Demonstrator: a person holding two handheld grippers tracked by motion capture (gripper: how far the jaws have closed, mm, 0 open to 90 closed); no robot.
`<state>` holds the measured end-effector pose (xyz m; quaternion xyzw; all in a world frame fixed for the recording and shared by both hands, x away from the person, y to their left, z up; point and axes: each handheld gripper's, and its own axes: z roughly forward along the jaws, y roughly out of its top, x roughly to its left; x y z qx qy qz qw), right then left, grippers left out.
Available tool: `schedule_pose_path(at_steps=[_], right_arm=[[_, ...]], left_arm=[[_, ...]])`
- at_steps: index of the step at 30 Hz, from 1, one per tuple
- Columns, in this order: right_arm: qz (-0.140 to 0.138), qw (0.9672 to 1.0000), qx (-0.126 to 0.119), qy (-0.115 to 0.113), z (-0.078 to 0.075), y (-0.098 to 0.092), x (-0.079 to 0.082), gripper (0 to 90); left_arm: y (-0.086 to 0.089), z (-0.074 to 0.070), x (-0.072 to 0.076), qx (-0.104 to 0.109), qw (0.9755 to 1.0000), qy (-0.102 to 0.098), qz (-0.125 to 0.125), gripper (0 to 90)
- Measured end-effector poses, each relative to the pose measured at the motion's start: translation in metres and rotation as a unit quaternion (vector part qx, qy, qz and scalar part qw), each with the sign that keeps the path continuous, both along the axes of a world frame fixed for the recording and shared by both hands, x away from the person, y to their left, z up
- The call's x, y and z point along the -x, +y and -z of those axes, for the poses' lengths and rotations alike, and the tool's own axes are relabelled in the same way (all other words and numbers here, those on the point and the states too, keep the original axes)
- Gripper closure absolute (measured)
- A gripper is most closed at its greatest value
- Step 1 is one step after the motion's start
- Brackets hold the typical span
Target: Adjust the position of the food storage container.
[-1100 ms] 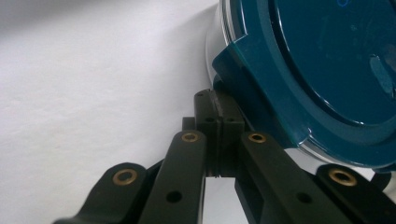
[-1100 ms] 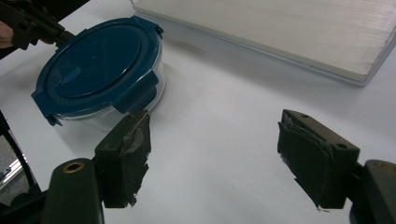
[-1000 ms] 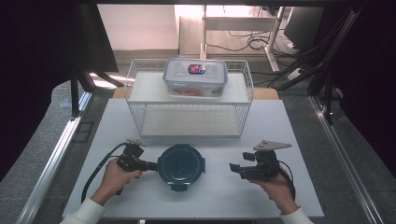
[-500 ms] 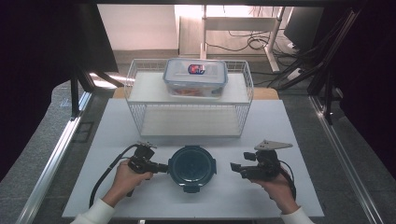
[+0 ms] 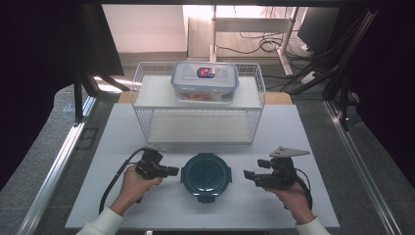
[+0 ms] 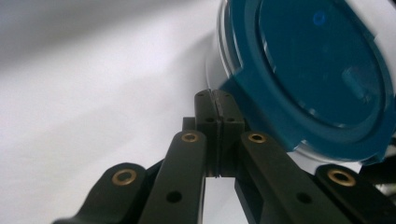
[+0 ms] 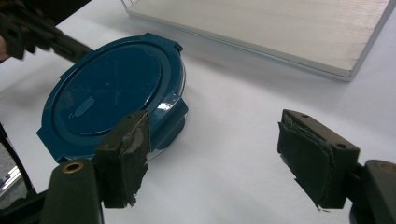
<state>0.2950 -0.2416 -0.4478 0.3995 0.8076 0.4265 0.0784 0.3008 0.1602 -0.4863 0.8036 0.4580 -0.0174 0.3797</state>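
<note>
White bench (image 5: 147, 122) carries a round clear container with a dark teal clip lid (image 5: 206, 176) between the left tongs (image 5: 172, 171), pressed together beside its rim, and the right tongs (image 5: 248, 175), spread apart.

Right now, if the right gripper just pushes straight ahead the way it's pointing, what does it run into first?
Most likely the round blue-lidded container. The right gripper points left across the white table at it, fingers spread wide, bare surface between. In the right gripper view the container sits left of centre, so it might only catch the near latch.

white table (image 5: 313, 137) | grey floor (image 5: 49, 127) | dark curtains (image 5: 39, 49) | cables on floor (image 5: 266, 45)
</note>
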Motion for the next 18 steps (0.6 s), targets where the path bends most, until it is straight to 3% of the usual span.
schedule_pose_path(at_steps=[3, 6, 8, 13, 15, 18], right_arm=[[0.0, 1.0, -0.004, 0.001, 0.0, -0.002, 0.0, 25.3], [0.002, 1.0, -0.007, 0.004, 0.001, -0.003, 0.0, 25.1], [0.002, 0.9999, -0.008, 0.007, 0.001, -0.003, -0.001, 24.7], [-0.009, 0.9998, -0.015, 0.011, 0.003, -0.003, 0.0, 22.2], [-0.013, 0.9997, -0.016, 0.01, 0.003, -0.002, 0.0, 21.0], [-0.014, 0.9995, -0.023, 0.016, 0.005, -0.001, 0.001, 19.0]], left_arm=[[0.006, -0.01, 0.007, -0.002, 0.9995, -0.027, -0.015, 89.2], [0.007, -0.016, 0.019, -0.02, 0.9973, -0.059, -0.04, 67.4], [0.009, -0.019, 0.026, -0.013, 0.9962, -0.07, -0.05, 55.4], [0.013, -0.022, 0.036, 0.009, 0.9961, -0.064, -0.06, 28.3], [0.014, -0.024, 0.038, 0.026, 0.9962, -0.056, -0.061, 23.8], [0.011, -0.025, 0.04, 0.032, 0.9961, -0.049, -0.065, 17.3]])
